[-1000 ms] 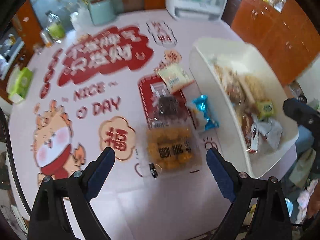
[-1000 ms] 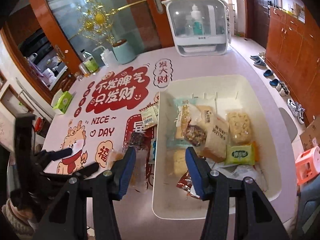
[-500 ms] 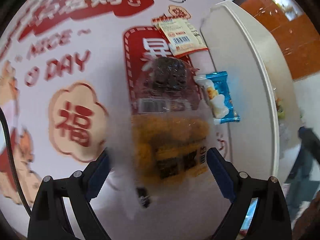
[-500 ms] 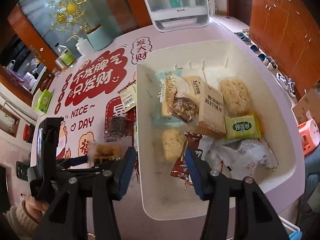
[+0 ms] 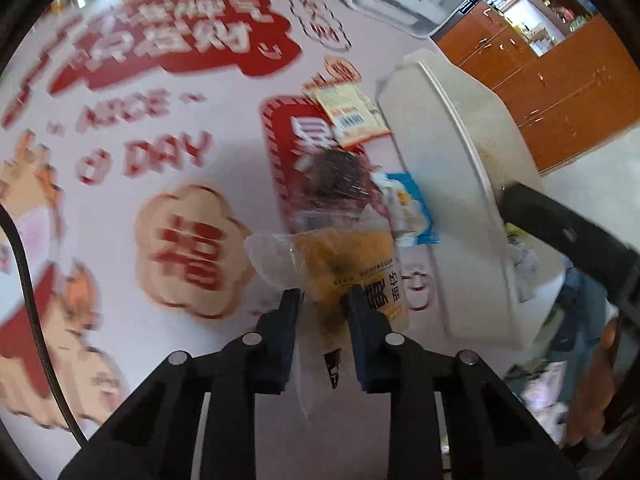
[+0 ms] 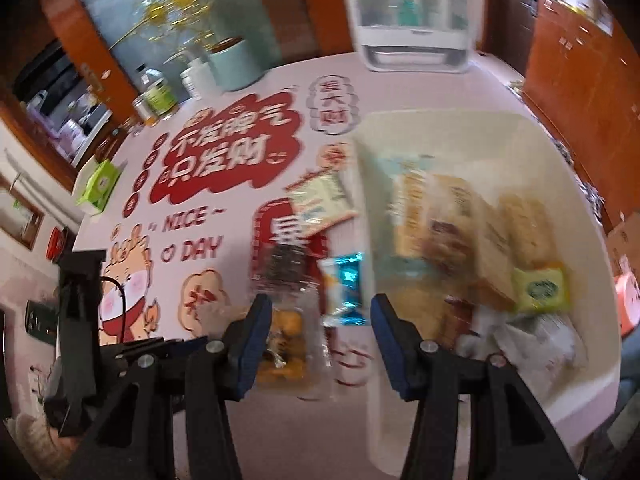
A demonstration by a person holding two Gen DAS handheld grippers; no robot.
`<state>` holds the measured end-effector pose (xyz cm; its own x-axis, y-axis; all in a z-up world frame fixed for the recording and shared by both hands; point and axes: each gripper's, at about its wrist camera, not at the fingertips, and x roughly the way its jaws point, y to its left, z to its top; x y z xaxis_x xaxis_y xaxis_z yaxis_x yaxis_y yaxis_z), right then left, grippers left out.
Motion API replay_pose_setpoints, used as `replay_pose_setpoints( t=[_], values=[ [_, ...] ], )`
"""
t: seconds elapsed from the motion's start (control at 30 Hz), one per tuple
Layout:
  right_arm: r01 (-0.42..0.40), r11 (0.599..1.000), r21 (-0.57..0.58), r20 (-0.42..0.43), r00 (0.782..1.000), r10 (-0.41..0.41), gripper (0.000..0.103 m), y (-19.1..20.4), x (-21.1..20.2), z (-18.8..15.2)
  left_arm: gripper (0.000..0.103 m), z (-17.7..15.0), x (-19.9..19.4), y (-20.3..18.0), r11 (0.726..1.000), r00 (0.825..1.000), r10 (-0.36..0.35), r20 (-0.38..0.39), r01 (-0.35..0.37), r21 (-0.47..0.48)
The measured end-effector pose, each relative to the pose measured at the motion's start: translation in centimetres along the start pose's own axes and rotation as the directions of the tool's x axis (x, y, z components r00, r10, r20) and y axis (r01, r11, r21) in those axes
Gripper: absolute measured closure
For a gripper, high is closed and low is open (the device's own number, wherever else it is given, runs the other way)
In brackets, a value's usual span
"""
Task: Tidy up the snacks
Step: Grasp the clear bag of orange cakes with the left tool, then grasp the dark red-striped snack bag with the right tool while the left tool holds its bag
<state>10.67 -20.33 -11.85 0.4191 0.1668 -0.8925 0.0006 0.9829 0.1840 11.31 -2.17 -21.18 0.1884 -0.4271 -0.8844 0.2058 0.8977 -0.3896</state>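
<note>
The yellow snack packet (image 5: 352,264) sits on the counter (image 5: 224,120) just left of the white bin (image 5: 452,168), and the left claw (image 5: 323,300), pitched steeply down, has just snapped closed, its blue pads pinching the packet's near end. Beyond it lie a dark snack pack (image 5: 336,180) and a blue wrapper (image 5: 412,208). The right claw (image 6: 320,312) hangs half open, empty, over the bin's edge.

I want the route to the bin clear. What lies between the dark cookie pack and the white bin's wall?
A blue-wrapped snack lies on the tablecloth between the dark cookie pack and the white bin, clearest in the right wrist view.
</note>
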Motion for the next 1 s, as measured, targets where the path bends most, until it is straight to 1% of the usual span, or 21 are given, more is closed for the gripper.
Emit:
replay_pose_setpoints(
  t=[0.07, 0.13, 0.2, 0.27, 0.33, 0.47, 0.6, 0.63, 0.73, 0.77, 0.8, 0.83, 0.87, 0.9, 1.0],
  values=[
    [-0.012, 0.999, -0.029, -0.012, 1.000, 0.012, 0.051, 1.6, 1.0, 0.5, 0.084, -0.3, -1.4, 1.1, 0.999, 0.999, 0.029, 0.022, -0.029, 0.013],
    [-0.015, 0.999, -0.051, -0.027, 1.000, 0.013, 0.051, 2.9, 2.3, 1.0, 0.084, -0.7, -2.4, 2.7, 0.999, 0.999, 0.044, 0.031, -0.044, 0.003],
    [-0.017, 0.998, -0.058, -0.050, 0.999, 0.014, 0.051, 4.1, 3.9, 1.6, 0.084, -0.9, -3.4, 4.6, 0.998, 0.997, 0.067, 0.046, -0.067, -0.015],
    [-0.017, 0.998, -0.057, -0.072, 0.997, 0.013, 0.051, 5.0, 5.6, 2.1, 0.085, -1.0, -4.5, 5.8, 0.996, 0.993, 0.093, 0.066, -0.092, -0.021],
    [0.005, 0.998, -0.062, -0.091, 0.996, -0.011, 0.051, 5.6, 7.0, 2.3, 0.085, -1.1, -5.3, 6.5, 0.993, 0.989, 0.121, 0.080, -0.119, -0.026],
    [0.066, 0.997, -0.044, -0.128, 0.989, -0.071, 0.051, 5.9, 10.2, 2.7, 0.086, -1.4, -6.6, 8.1, 0.988, 0.984, 0.150, 0.100, -0.148, -0.031],
    [0.111, 0.994, -0.009, -0.158, 0.981, -0.111, 0.051, 5.5, 12.4, 2.8, 0.086, -1.6, -7.0, 9.0, 0.987, 0.981, 0.159, 0.107, -0.157, -0.030],
    [0.112, 0.994, -0.006, -0.167, 0.980, -0.112, 0.049, 5.5, 13.0, 2.8, 0.086, -1.6, -6.9, 9.1, 0.987, 0.981, 0.159, 0.107, -0.157, -0.030],
    [0.145, 0.988, -0.044, -0.132, 0.980, -0.150, 0.049, 6.1, 13.3, 3.0, 0.086, -1.6, -7.1, 9.4, 0.987, 0.981, 0.160, 0.112, -0.157, -0.030],
    [0.162, 0.985, -0.063, -0.123, 0.978, -0.168, 0.053, 6.4, 13.5, 3.1, 0.086, -1.6, -7.1, 9.3, 0.987, 0.980, 0.161, 0.115, -0.159, -0.029],
    [0.184, 0.979, -0.088, -0.114, 0.975, -0.193, 0.060, 6.7, 13.6, 3.1, 0.086, -1.6, -7.3, 9.3, 0.987, 0.980, 0.161, 0.119, -0.159, -0.027],
    [0.193, 0.975, -0.109, -0.107, 0.973, -0.204, 0.085, 6.9, 13.5, 3.1, 0.086, -1.6, -7.4, 9.3, 0.987, 0.979, 0.159, 0.124, -0.157, -0.025],
    [0.163, 0.978, -0.129, -0.107, 0.978, -0.177, 0.102, 7.2, 13.4, 3.0, 0.086, -1.5, -7.5, 9.2, 0.988, 0.979, 0.157, 0.130, -0.155, -0.022],
    [0.132, 0.983, -0.130, -0.125, 0.981, -0.148, 0.103, 7.3, 13.5, 2.9, 0.086, -1.5, -7.6, 9.1, 0.988, 0.979, 0.156, 0.132, -0.155, -0.020],
    [0.081, 0.990, -0.117, -0.148, 0.984, -0.098, 0.103, 7.4, 13.1, 2.1, 0.086, -1.6, -8.2, 8.5, 0.988, 0.977, 0.154, 0.149, -0.153, -0.013]
  ],
)
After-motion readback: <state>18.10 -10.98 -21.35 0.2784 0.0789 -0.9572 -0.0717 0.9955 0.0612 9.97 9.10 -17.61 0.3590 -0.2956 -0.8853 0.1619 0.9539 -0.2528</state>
